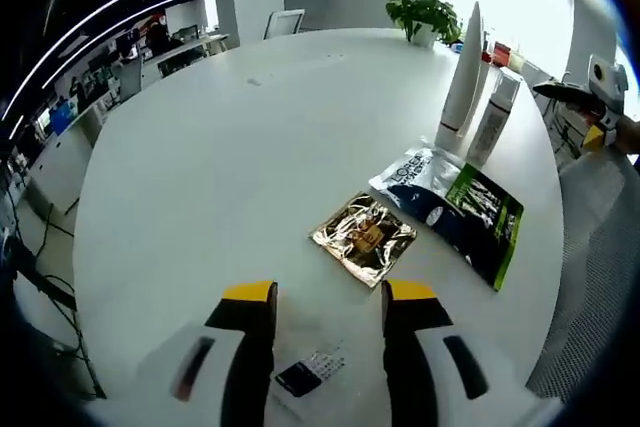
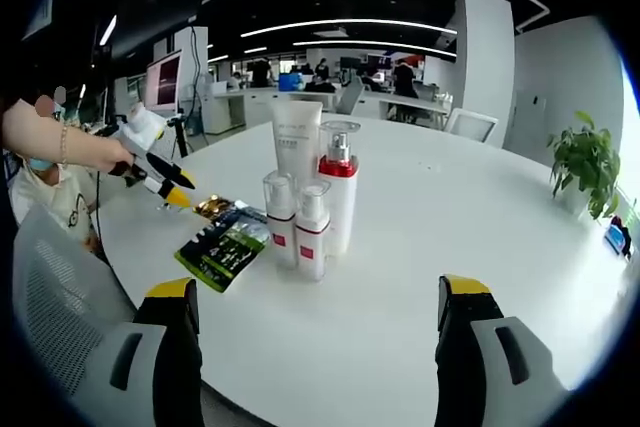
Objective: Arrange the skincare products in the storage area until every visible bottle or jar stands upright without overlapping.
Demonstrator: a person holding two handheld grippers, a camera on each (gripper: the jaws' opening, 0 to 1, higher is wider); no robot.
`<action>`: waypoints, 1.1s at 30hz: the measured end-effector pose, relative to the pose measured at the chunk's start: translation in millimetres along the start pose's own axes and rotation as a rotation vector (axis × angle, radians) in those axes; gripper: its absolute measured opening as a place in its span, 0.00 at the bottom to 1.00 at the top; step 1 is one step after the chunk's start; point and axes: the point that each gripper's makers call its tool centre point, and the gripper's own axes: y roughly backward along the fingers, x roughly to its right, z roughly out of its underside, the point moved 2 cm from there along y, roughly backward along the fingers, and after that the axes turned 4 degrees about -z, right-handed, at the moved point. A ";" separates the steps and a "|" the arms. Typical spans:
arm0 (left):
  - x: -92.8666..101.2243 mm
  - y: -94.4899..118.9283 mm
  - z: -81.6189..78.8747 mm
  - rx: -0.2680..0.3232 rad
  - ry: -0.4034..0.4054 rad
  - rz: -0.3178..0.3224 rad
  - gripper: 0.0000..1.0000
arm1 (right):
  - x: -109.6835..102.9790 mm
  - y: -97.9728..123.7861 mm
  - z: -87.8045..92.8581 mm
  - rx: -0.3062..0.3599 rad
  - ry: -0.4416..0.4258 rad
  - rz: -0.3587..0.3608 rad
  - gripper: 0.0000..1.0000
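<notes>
Four products stand upright in a tight cluster on the round white table (image 2: 450,207): a tall white tube (image 2: 296,147), a clear pump bottle with a red collar (image 2: 338,192) and two small red-labelled bottles (image 2: 279,212) (image 2: 312,229). In the left gripper view the tube (image 1: 463,72) and a small bottle (image 1: 493,117) stand at the far right. Flat sachets lie beside them: a gold one (image 1: 365,237), a dark blue one (image 1: 425,182) and a green one (image 1: 490,217). My left gripper (image 1: 330,297) is open above the table, short of the gold sachet. My right gripper (image 2: 320,292) is open, facing the cluster.
A small dark-printed packet (image 1: 310,372) lies under my left jaws. A potted plant (image 1: 425,12) stands at the table's far edge. A mesh chair (image 2: 60,287) sits by the table rim. A person's hand holds the left gripper (image 2: 150,172) near the sachets (image 2: 225,247).
</notes>
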 end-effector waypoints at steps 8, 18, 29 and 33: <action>-8.8 14.4 20.1 -0.031 0.014 -0.015 0.37 | -1.4 0.6 -0.2 0.000 0.003 -0.005 0.99; -8.2 16.1 34.2 -0.051 0.020 -0.015 0.37 | -1.8 0.0 -0.1 0.000 0.004 -0.010 0.99; 5.6 15.9 33.5 -0.049 0.006 -0.027 0.38 | -1.9 0.5 -0.9 0.003 0.002 -0.009 0.98; 19.8 16.2 34.9 -0.053 0.015 0.001 0.26 | -1.5 0.6 -1.0 0.005 0.004 -0.008 0.98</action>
